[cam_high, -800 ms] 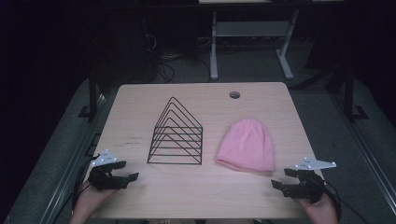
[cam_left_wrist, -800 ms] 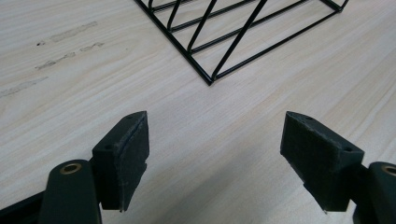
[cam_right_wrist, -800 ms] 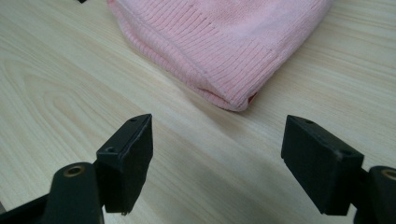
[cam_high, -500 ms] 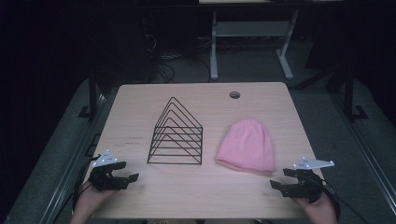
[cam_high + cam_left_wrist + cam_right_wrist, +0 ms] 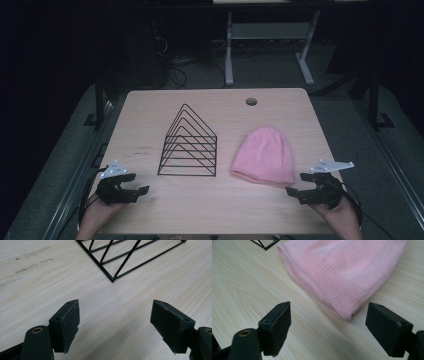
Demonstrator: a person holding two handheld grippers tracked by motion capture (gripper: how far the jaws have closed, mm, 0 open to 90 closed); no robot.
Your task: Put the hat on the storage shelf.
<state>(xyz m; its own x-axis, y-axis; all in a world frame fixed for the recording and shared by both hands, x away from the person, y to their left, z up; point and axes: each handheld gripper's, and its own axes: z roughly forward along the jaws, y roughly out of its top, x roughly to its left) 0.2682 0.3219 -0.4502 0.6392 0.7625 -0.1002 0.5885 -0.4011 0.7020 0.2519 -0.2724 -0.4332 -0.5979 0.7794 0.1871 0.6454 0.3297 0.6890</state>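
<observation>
The right gripper (image 5: 295, 192) rests low over the near right corner of the wooden table (image 5: 210, 105), its 2 jaws spread wide with nothing between them; they point at the ribbed brim of the pink knit beanie (image 5: 265, 156), which lies flat on the table's right half, near but not touching. The left gripper (image 5: 136, 192) sits at the near left corner, jaws equally wide apart and holding nothing, aimed toward the near corner of the black wire triangular rack (image 5: 189, 145), which stands just left of the beanie.
</observation>
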